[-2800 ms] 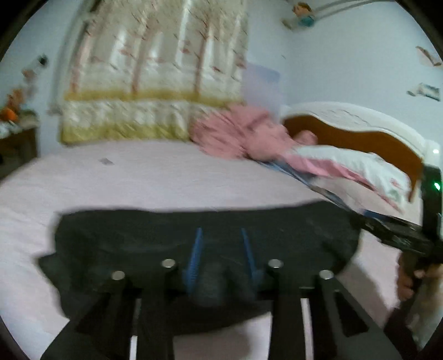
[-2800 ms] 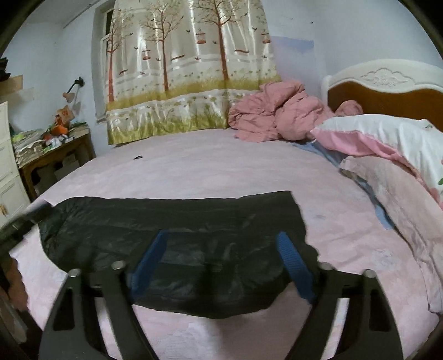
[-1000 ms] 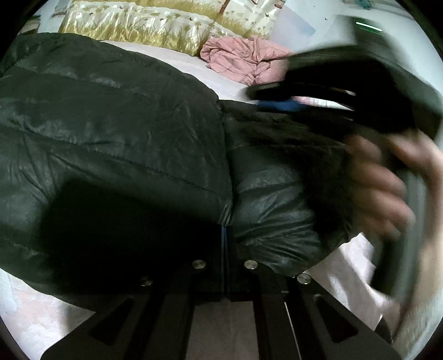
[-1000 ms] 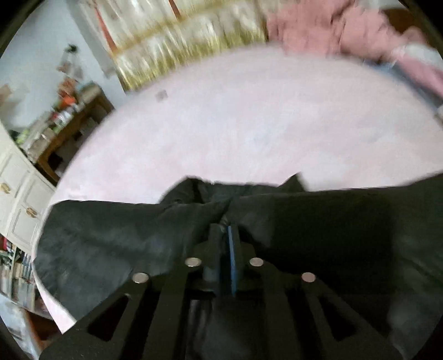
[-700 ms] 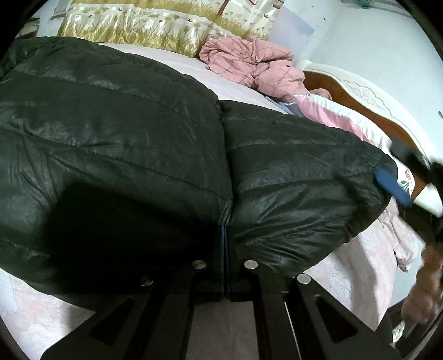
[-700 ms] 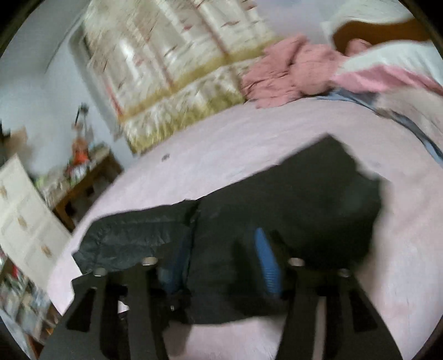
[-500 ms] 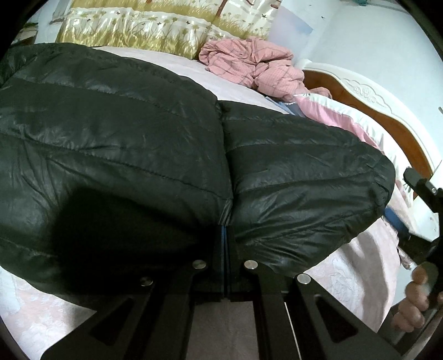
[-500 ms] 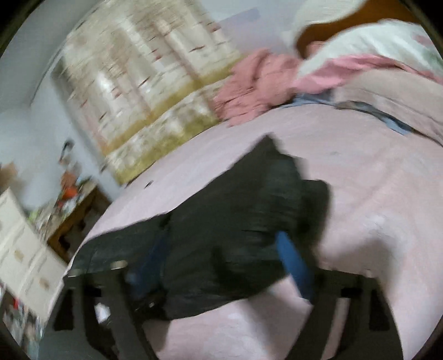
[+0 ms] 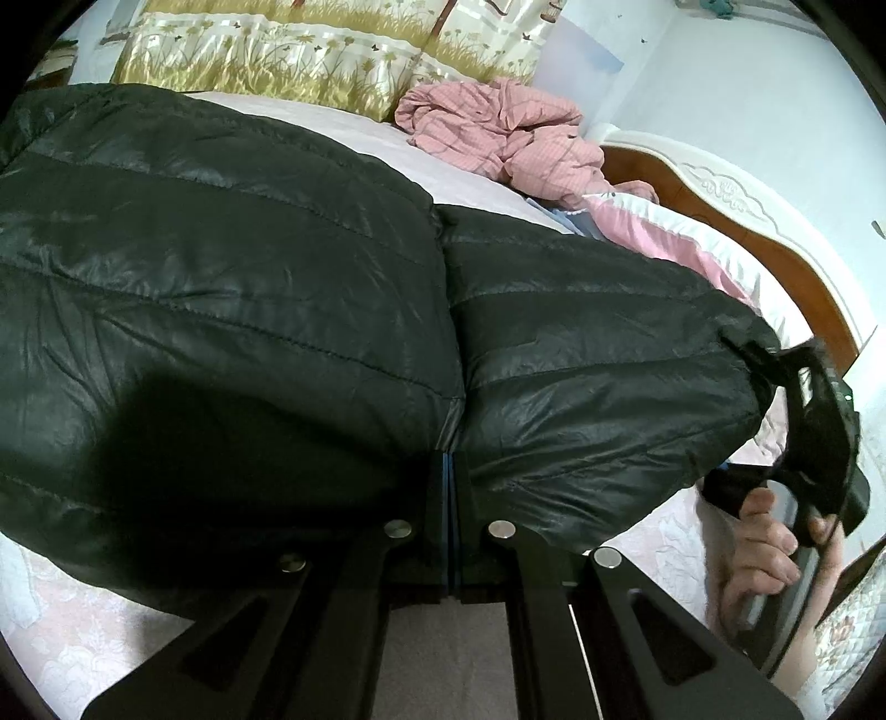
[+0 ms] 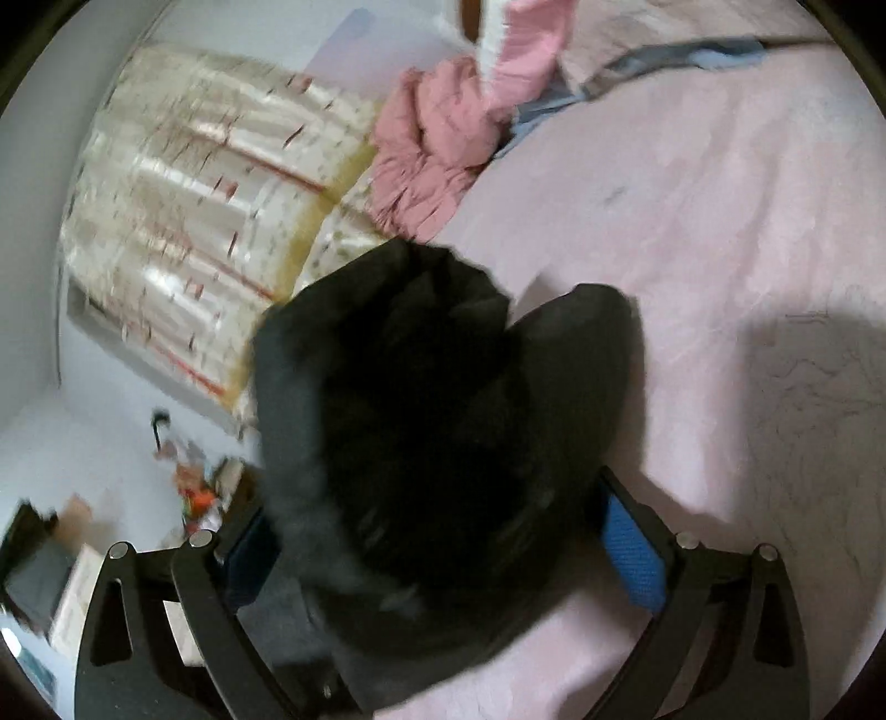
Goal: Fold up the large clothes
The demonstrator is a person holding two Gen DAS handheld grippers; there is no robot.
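Observation:
A black puffer jacket (image 9: pixel 249 288) fills the left wrist view, bunched into two padded halves that meet at a seam. My left gripper (image 9: pixel 448 462) is shut on the jacket at that seam. In the right wrist view my right gripper (image 10: pixel 437 515) is open, its blue pads (image 10: pixel 631 548) wide apart. The dark end of the jacket (image 10: pixel 443 415) lies between the fingers and hides most of the left pad. At the far right of the left wrist view a hand (image 9: pixel 769 548) holds the right gripper's black body (image 9: pixel 819 437) at the jacket's right end.
The jacket rests on a bed with a pink sheet (image 10: pixel 720 221). Crumpled pink bedding (image 9: pixel 498 133), a pink-and-white pillow (image 9: pixel 692 249) and a wooden headboard (image 9: pixel 775 243) lie beyond. A patterned curtain (image 9: pixel 277 50) hangs behind; a cluttered desk (image 10: pixel 194 498) stands beside the bed.
My right gripper let go of the jacket, opened wide, rolled and swung to the jacket's right end. The left gripper stayed shut on the jacket and did not move.

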